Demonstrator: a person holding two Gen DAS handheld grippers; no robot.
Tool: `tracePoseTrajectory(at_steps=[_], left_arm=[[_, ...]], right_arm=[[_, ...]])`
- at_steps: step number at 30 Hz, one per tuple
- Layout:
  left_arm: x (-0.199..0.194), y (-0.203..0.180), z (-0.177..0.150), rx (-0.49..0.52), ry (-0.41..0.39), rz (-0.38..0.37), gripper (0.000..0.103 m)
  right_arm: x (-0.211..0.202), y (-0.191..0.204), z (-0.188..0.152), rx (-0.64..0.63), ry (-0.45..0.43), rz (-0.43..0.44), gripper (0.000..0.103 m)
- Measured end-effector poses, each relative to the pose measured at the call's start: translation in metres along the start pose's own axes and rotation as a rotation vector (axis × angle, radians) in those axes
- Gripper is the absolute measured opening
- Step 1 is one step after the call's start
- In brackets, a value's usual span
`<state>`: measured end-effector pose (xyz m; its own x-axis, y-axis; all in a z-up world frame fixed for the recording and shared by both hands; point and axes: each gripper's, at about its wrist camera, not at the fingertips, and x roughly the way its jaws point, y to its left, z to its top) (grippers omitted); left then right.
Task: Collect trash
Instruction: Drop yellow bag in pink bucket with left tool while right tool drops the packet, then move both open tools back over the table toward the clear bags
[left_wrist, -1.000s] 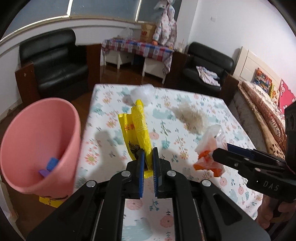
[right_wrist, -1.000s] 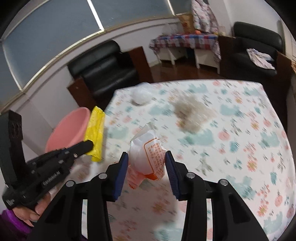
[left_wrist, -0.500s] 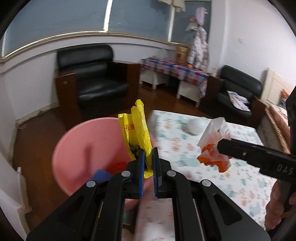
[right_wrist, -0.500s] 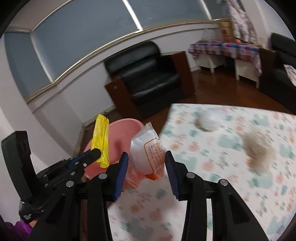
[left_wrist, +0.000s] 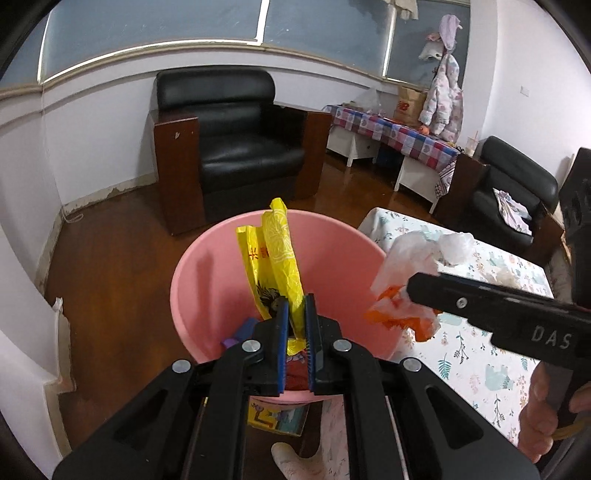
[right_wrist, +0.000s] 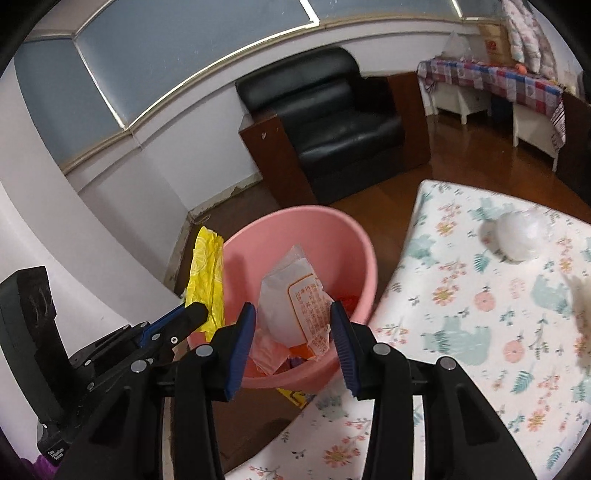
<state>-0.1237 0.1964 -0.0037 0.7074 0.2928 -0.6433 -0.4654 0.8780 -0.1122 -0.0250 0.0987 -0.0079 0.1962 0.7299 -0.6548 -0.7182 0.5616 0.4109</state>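
Observation:
My left gripper (left_wrist: 296, 314) is shut on a yellow plastic wrapper (left_wrist: 273, 262) and holds it over the pink bin (left_wrist: 207, 280). My right gripper (right_wrist: 293, 325) holds a white and orange snack packet (right_wrist: 295, 306) between its fingers above the same bin (right_wrist: 354, 258); its jaws stand wider than before and the packet still touches both pads. In the left wrist view the right gripper's finger (left_wrist: 480, 299) carries that packet (left_wrist: 406, 295) at the bin's right rim. The bin holds a blue and purple scrap (left_wrist: 240, 332) and red scraps.
The floral table (right_wrist: 480, 332) lies to the right of the bin, with a white crumpled ball (right_wrist: 521, 236) and a blurred beige clump (right_wrist: 581, 299) on it. A black armchair (left_wrist: 236, 147) stands behind the bin on the wooden floor. A yellow card (left_wrist: 277, 417) lies under the bin.
Both grippers have swung left from over the table to above the pink bin, carrying their trash. The right gripper's jaws have spread wider around the packet.

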Motion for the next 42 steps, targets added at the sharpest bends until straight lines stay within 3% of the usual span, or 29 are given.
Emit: tracePoseTrajectory(at_steps=[5, 7, 9, 11, 26, 42], left_arm=[[0.005, 0.010, -0.001, -0.032, 0.017, 0.007, 0.008], [0.004, 0.017, -0.004, -0.047, 0.025, 0.006, 0.016], [0.004, 0.018, -0.002, -0.055, 0.022, 0.013, 0.032], [0.004, 0.020, -0.001, -0.058, 0.015, 0.014, 0.036], [0.002, 0.013, -0.001, -0.039, 0.007, 0.024, 0.036], [0.000, -0.013, 0.002, 0.022, -0.001, 0.016, 0.036]], right_arm=[[0.013, 0.004, -0.001, 0.006, 0.027, 0.002, 0.043], [0.015, 0.005, -0.002, 0.002, 0.030, 0.001, 0.044], [0.017, 0.004, -0.002, 0.002, 0.036, 0.008, 0.045], [0.018, 0.002, -0.003, 0.007, 0.039, 0.010, 0.047], [0.005, -0.011, -0.007, 0.041, 0.020, 0.014, 0.048], [-0.024, -0.040, -0.020, 0.083, -0.034, -0.069, 0.048]])
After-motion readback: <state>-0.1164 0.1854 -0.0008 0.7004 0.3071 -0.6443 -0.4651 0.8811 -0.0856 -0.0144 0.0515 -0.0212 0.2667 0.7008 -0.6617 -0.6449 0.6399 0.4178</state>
